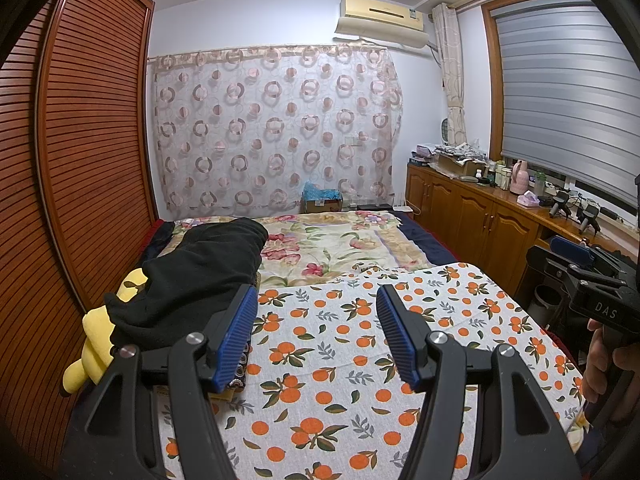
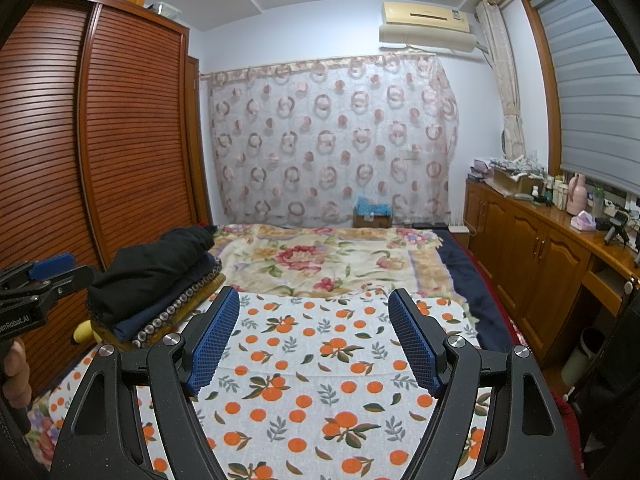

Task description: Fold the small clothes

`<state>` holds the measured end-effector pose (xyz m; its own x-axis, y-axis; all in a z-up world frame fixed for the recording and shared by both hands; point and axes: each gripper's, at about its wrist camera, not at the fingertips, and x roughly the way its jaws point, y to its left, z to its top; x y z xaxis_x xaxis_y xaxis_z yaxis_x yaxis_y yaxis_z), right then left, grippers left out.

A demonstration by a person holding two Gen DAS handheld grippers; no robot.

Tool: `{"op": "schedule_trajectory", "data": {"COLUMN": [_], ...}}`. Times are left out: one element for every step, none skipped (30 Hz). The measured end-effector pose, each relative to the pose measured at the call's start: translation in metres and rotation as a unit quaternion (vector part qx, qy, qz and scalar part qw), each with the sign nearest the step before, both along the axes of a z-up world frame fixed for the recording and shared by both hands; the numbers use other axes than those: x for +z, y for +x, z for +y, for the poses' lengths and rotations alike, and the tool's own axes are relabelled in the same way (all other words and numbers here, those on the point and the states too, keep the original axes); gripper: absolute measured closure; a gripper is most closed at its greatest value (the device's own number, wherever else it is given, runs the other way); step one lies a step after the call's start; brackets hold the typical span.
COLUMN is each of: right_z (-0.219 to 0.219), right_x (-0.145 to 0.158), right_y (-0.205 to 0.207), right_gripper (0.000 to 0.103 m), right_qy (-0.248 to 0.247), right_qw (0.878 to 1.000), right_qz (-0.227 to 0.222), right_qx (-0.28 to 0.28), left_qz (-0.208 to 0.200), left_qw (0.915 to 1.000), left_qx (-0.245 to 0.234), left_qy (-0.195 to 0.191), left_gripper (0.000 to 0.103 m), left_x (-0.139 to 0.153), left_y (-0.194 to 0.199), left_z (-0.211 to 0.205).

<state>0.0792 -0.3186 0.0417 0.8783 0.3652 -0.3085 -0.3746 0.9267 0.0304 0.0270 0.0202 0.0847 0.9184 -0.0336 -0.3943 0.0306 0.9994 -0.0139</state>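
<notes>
A stack of folded clothes (image 2: 160, 292), a black garment (image 1: 200, 268) on top, lies at the left side of the bed. A yellow piece (image 1: 94, 344) pokes out beside it. My left gripper (image 1: 316, 300) is open above the orange-print cloth (image 1: 340, 360), just right of the stack, nothing between its blue pads. My right gripper (image 2: 314, 300) is open too, over the same orange-print cloth (image 2: 320, 360), empty. The right gripper (image 1: 584, 276) shows at the right edge of the left wrist view, a hand on it. The left gripper (image 2: 36, 276) shows at the left edge of the right wrist view.
A floral blanket (image 2: 328, 264) covers the far bed. A slatted wooden wardrobe (image 1: 80, 160) stands close on the left. A wooden cabinet (image 2: 540, 248) with bottles and boxes runs along the right under a window. A patterned curtain (image 1: 276, 128) hangs at the far wall.
</notes>
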Motion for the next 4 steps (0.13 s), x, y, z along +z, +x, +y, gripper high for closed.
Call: {"op": "schedule_trajectory", "data": {"right_z": [0.0002,-0.0002,0.0001,0.0001], "right_x": [0.0001,-0.0001,0.0,-0.0001], "right_y": [0.0,-0.0001,0.0001,0.0], "right_gripper": [0.024,0.024,0.024,0.024], "right_qy": [0.0,0.0,0.0,0.0], "right_qw": [1.0,1.0,1.0,1.0], "right_qz": [0.0,0.0,0.0,0.0], "right_qx": [0.0,0.0,0.0,0.0], "left_qz": [0.0,0.0,0.0,0.0], "left_qw": [1.0,1.0,1.0,1.0], "left_qx": [0.0,0.0,0.0,0.0], "left_qy": [0.0,0.001,0.0,0.0], "left_gripper": [0.041,0.041,0.041,0.041], "left_x": [-0.0002,0.0,-0.0001,-0.0002], "left_y": [-0.0005,0.0,0.0,-0.0001], "left_z": [-0.0003,-0.0001,-0.0001,-0.0001]}}
